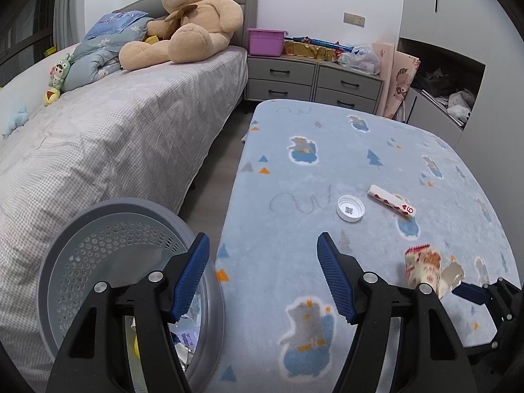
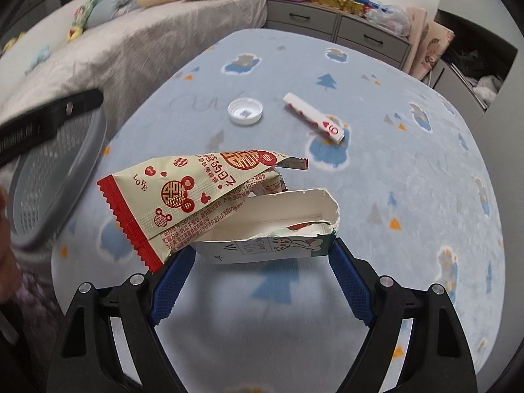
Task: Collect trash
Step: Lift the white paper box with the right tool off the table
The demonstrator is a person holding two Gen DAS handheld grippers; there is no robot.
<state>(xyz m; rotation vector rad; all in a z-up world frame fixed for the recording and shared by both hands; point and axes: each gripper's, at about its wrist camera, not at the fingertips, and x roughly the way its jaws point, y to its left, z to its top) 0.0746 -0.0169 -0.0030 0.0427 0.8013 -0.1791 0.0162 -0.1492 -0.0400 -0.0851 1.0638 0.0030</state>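
My right gripper (image 2: 262, 262) is clamped on a torn little carton (image 2: 271, 229), one blue pad on each end of it, so the jaws stand pretty wide but they're definitely holding something. A cream and red snack wrapper (image 2: 183, 193) with a zigzag red edge sits on top of the carton and sticks out to the left; I honestly can't tell if the pads pinch the wrapper too or if it's just tucked into the torn box. The whole bundle is up off the blue fleece blanket (image 2: 409, 196) that covers the table. My left gripper (image 1: 263, 278) has nothing in it, jaws spread apart, hanging right over the gap between the table edge and the grey perforated bin (image 1: 108, 245) on the floor beside it. There's already some paper and plastic scraps at the bottom of that bin. From the left camera I can see the wrapper bundle (image 1: 422, 268) off to the right with the tip of the other gripper just under it. Further out on the blanket there's a white bottle cap (image 2: 245, 111) lying open side up, and just beside it to the right, not touching, a folded white strip with red hearts (image 2: 314, 118). Past all that is the bed (image 1: 114, 137) with a big teddy bear (image 1: 193, 16) on it.
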